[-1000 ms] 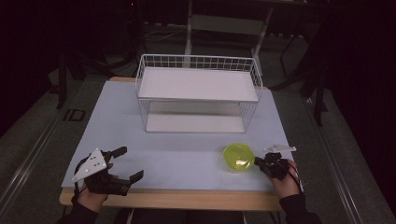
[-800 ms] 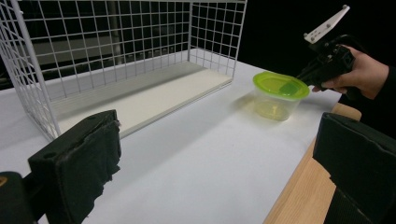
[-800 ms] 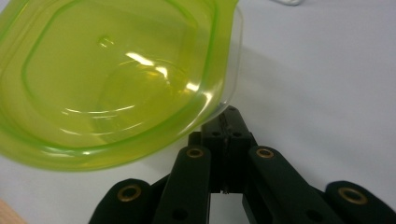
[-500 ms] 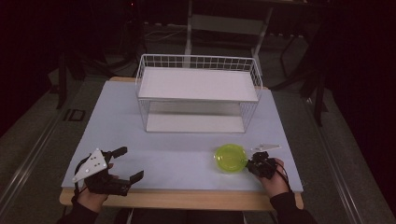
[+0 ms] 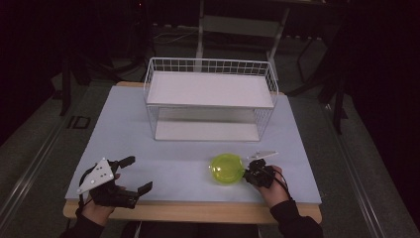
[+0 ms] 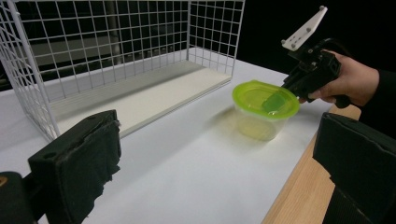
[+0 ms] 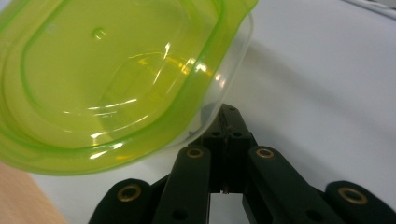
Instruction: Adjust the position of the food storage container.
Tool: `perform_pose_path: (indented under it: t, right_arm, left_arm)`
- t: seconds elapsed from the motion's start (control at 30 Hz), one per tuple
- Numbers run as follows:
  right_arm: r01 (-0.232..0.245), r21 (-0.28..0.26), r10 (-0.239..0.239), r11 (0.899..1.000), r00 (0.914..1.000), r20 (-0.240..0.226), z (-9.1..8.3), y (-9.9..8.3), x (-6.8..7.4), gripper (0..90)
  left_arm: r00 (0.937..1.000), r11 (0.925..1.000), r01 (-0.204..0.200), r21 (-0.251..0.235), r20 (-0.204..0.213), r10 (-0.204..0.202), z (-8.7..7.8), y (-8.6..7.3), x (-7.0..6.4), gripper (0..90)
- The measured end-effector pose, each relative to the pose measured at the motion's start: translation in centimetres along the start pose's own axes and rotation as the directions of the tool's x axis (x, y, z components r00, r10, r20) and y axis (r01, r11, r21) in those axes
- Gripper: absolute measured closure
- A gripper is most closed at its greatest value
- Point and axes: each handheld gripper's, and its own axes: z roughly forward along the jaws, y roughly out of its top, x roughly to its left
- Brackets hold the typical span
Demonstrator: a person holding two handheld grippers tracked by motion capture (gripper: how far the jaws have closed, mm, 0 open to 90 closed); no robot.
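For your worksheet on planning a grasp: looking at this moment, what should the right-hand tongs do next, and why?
Probably lift slightly. The right tongs appear shut on the rim of the round clear plastic container with the lime-green lid, which sits on the pale table in front of the white wire rack. Raising it would test the grip. The left tongs are open.

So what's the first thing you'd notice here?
The bright green tub jumps out, near the table's front edge, with the right gripper shut on its rim. Behind it stands a big white wire rack in the middle of the table. The left gripper waits open at the front left corner.
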Motion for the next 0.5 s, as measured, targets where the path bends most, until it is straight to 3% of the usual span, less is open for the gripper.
perform_pose_path:
  t: [0.5]
  right_arm:
    - [0.034,0.029,-0.031,0.999,0.9963,-0.08,2.5,1.7,3.9,89.9]
  left_arm:
    - [1.0,1.0,-0.003,0.001,0.001,0.003,0.0,0.0,-0.1,1.9]
